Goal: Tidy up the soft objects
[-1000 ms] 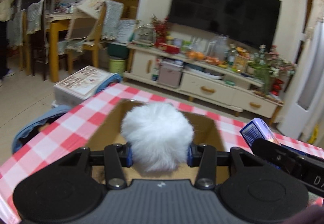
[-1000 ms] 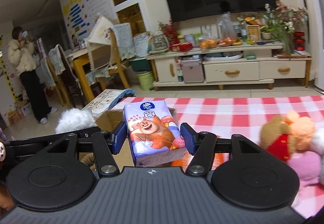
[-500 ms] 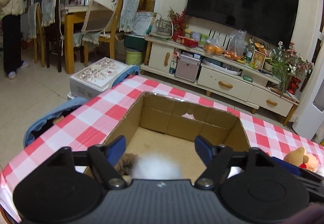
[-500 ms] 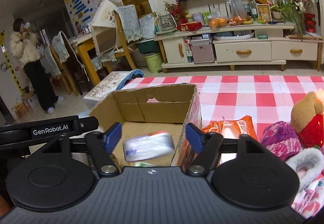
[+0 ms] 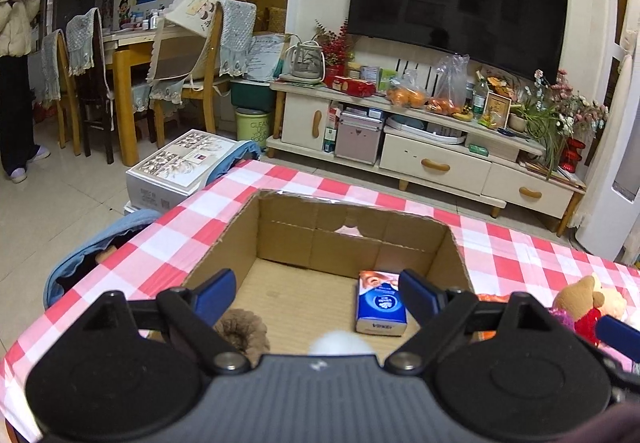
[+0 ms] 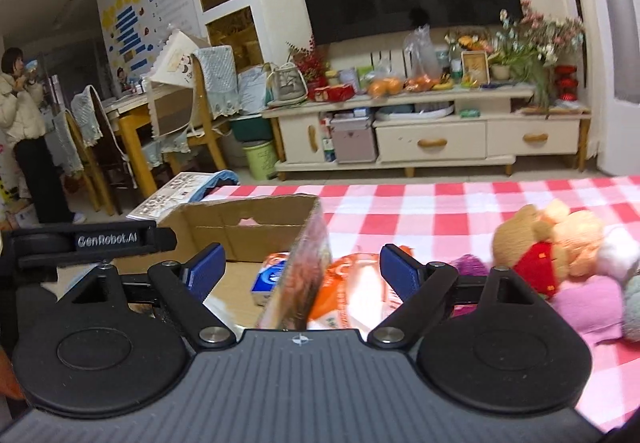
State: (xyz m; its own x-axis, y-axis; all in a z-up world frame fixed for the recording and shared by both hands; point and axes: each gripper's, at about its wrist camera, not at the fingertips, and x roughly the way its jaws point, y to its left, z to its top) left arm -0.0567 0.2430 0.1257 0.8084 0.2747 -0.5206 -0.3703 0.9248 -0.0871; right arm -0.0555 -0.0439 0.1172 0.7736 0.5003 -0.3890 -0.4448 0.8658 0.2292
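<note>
A tissue pack (image 5: pixel 381 303), blue-ended with a cartoon face on its far side, lies flat on the floor of the open cardboard box (image 5: pixel 348 239), ahead of and slightly right of the left hand-held gripper (image 5: pixel 316 293); in the right wrist view the same pack (image 6: pixel 269 277) shows just inside the box (image 6: pixel 240 227), behind its near right wall. A white fluffy ball (image 5: pixel 340 343) rests on the box floor directly below the left hand-held gripper, partly hidden by the gripper body, and a brown fuzzy toy (image 5: pixel 240 331) lies beside the gripper's left finger, also inside the box. Both fingers of the left hand-held gripper are spread wide and hold nothing. The right hand-held gripper (image 6: pixel 302 269) is likewise spread wide and empty, positioned over the box's right wall, with the box interior to its left. Just right of that wall, under the right finger, an orange packet (image 6: pixel 352 295) lies on the table (image 6: pixel 440 211), which is covered by a red-and-white checked cloth. Further right sits a cluster of soft items: a teddy bear in a red shirt (image 6: pixel 536 243), a purple knitted item (image 6: pixel 472 267) and a pink cloth (image 6: pixel 588 303), all touching or nearly so. The bear (image 5: pixel 580 303) also appears at the right edge of the left wrist view, outside the box.
</note>
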